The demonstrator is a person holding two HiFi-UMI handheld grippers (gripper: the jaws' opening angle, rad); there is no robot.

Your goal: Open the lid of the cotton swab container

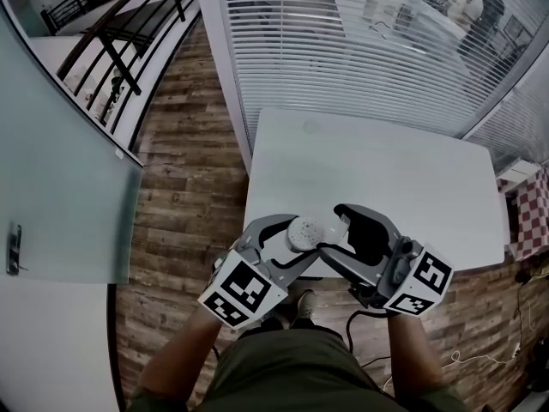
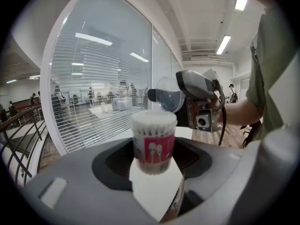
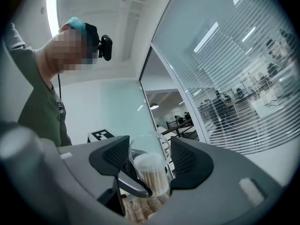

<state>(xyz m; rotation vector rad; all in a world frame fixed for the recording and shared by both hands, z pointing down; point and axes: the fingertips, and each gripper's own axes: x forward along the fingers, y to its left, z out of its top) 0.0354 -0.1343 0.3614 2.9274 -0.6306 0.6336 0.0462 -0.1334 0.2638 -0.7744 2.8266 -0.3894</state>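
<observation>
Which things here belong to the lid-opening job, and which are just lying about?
Job: clear cylindrical cotton swab container with red label; clear round plastic lid; left gripper; right gripper.
Background: white table; white slatted blinds; wooden floor.

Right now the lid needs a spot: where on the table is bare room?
The white table is bare from the blinds at its far edge to both side edges. Only the near edge is crowded: the left gripper holds the swab container there, the right gripper the lid.
</observation>
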